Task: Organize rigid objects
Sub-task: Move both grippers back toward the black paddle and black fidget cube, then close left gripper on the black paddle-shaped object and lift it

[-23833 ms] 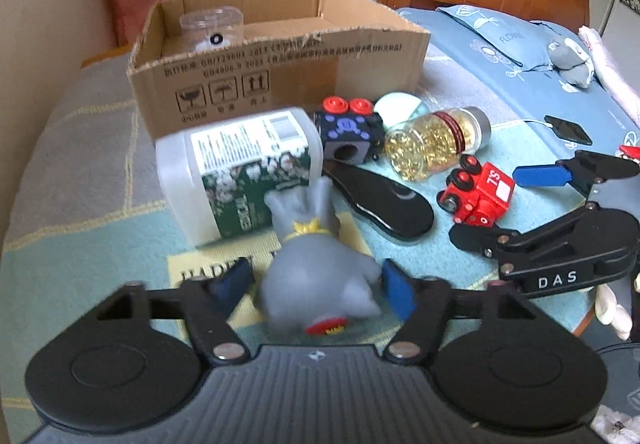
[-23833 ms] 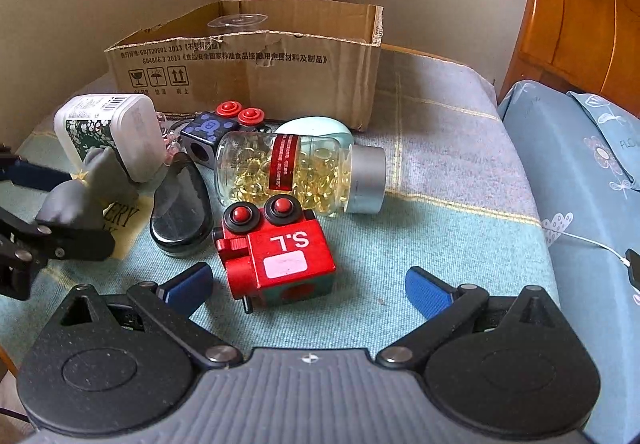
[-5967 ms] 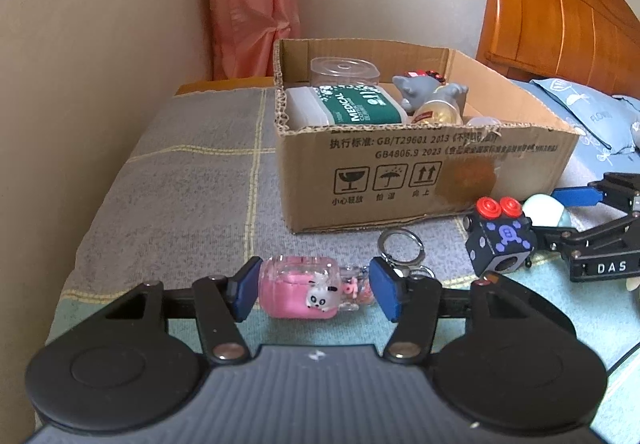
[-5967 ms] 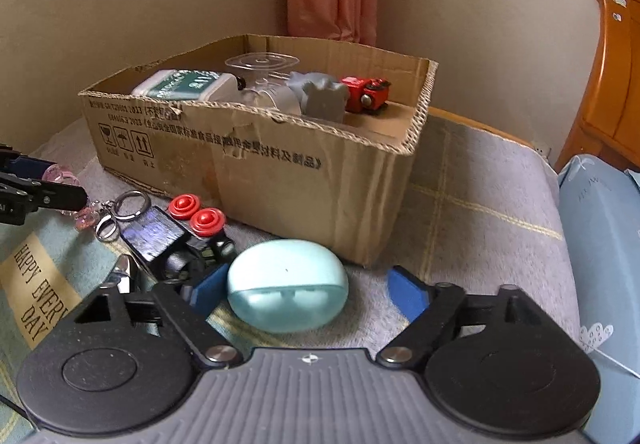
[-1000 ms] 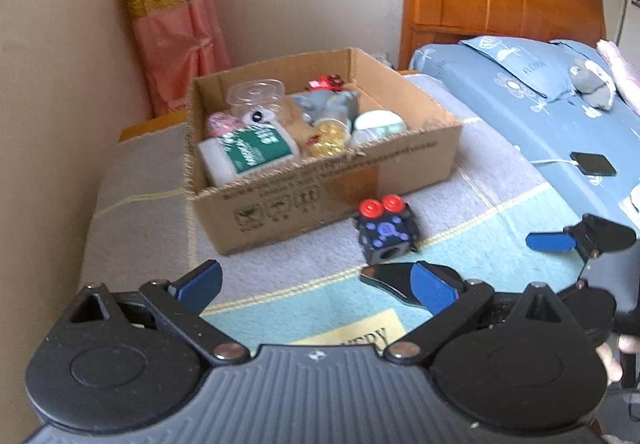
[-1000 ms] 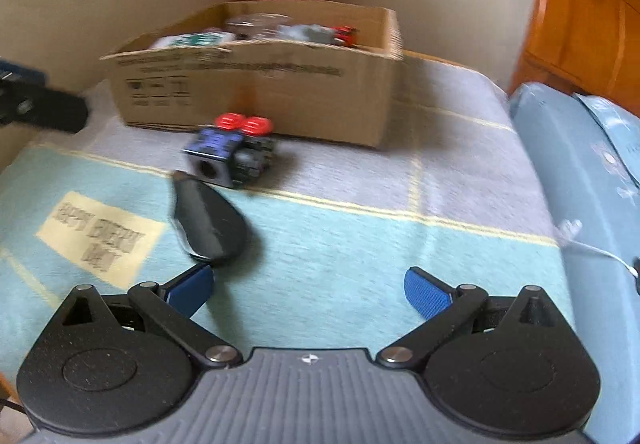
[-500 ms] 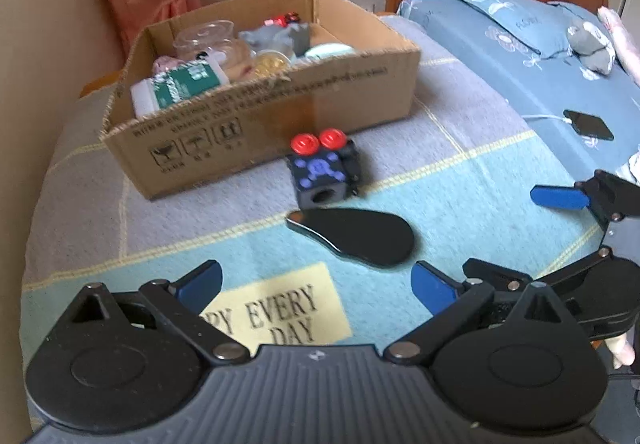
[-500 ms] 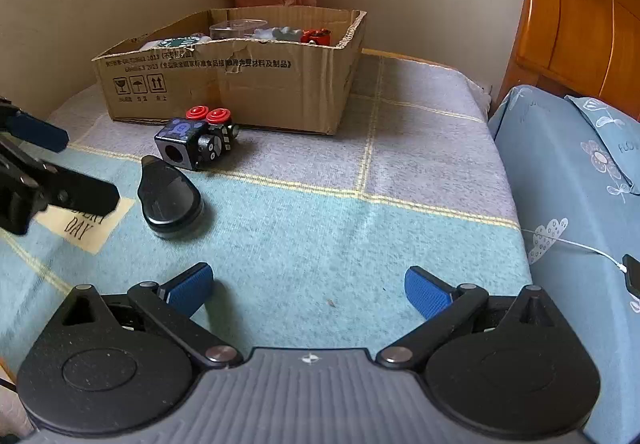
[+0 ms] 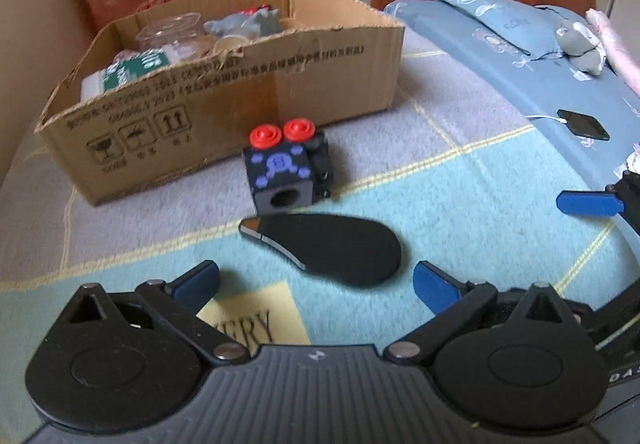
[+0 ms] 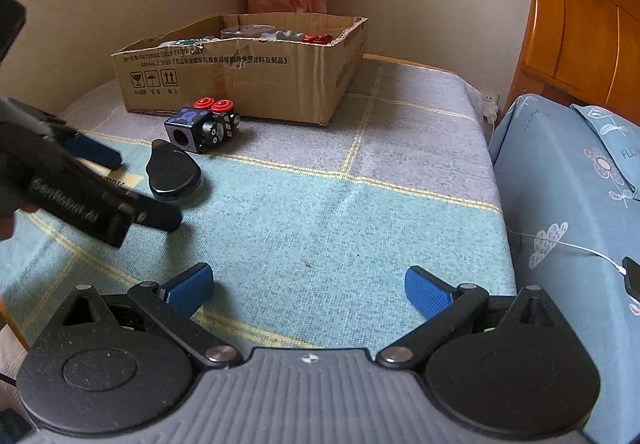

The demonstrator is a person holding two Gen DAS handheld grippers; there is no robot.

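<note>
Tongs both gape wide, empty: left gripper (image 9: 316, 280) low before the black oval case (image 9: 332, 246), right gripper (image 10: 308, 286) over blanket (image 10: 320, 212). Toy cube (image 9: 286, 170), 2 red knobs, sits beside the cardboard box (image 9: 240, 84), possibly touching.

The left gripper (image 9: 316, 280) is closing in on the black case (image 9: 332, 250), now lying at its twelve o'clock. The cardboard box (image 9: 240, 84) is holding toys formerly scattered outside.
</note>
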